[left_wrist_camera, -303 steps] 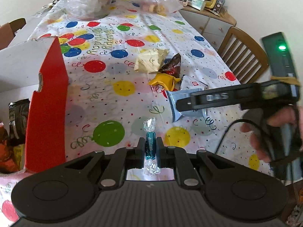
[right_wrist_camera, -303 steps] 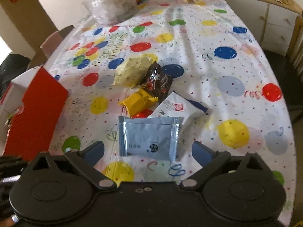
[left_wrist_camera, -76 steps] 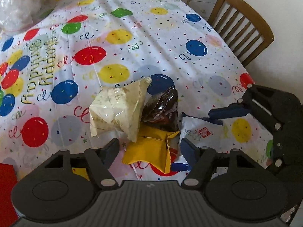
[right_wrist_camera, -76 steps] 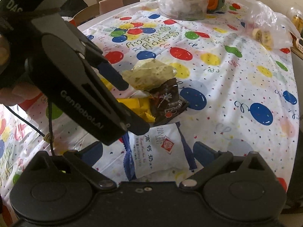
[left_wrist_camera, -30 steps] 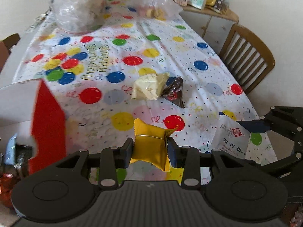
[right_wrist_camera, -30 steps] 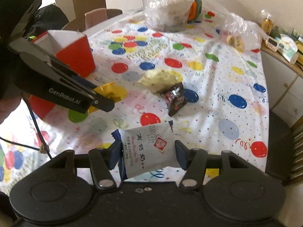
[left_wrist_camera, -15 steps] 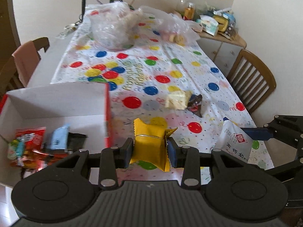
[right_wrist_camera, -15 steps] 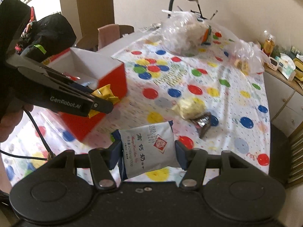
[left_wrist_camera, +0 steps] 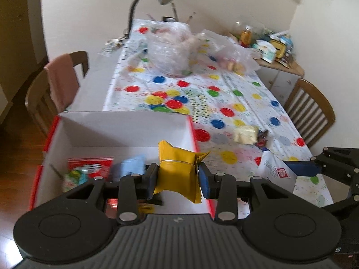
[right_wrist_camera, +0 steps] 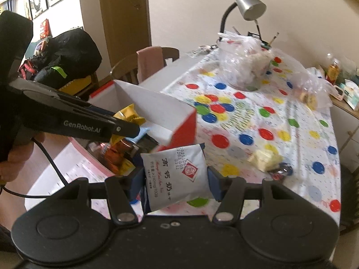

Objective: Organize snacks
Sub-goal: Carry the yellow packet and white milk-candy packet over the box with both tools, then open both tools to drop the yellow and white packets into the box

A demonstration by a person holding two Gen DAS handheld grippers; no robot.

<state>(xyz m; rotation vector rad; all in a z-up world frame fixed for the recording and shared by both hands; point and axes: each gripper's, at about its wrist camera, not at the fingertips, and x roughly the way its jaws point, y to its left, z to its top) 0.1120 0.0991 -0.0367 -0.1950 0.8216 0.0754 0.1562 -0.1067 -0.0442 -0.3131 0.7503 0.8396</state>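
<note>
Your left tool (left_wrist_camera: pixel 177 178) was clenched on a yellow snack packet (left_wrist_camera: pixel 178 173), held above the open red-and-white box (left_wrist_camera: pixel 125 127) at the near left corner of the tabletop (left_wrist_camera: pixel 251 103); from the right wrist view the same yellow packet (right_wrist_camera: pixel 128 114) hung over the box interior, clear of its walls. Inside the box (right_wrist_camera: pixel 157 109) lay a red-and-green wrapper (left_wrist_camera: pixel 88 168), a pale blue packet (left_wrist_camera: pixel 132 167) and orange wrappers (right_wrist_camera: pixel 114 154); further contents were too blurred to identify. Your right tool (right_wrist_camera: pixel 176 179) was grasping a white packet with a red diamond logo (right_wrist_camera: pixel 177 176), held in the air just beside the box's red corner, over the balloon-print cloth. That white packet (left_wrist_camera: pixel 274 170) also showed at the right of the left wrist view, between the blue pads (left_wrist_camera: pixel 300 167) of the right tool. Two snacks sat on the tabletop, well apart from the box: a pale yellow packet (right_wrist_camera: pixel 264 159) and, touching it, a dark brown packet (right_wrist_camera: pixel 280 171). Clear plastic bags (right_wrist_camera: pixel 242 58) and a grey desk lamp (right_wrist_camera: pixel 249 4) occupied the far end.
</note>
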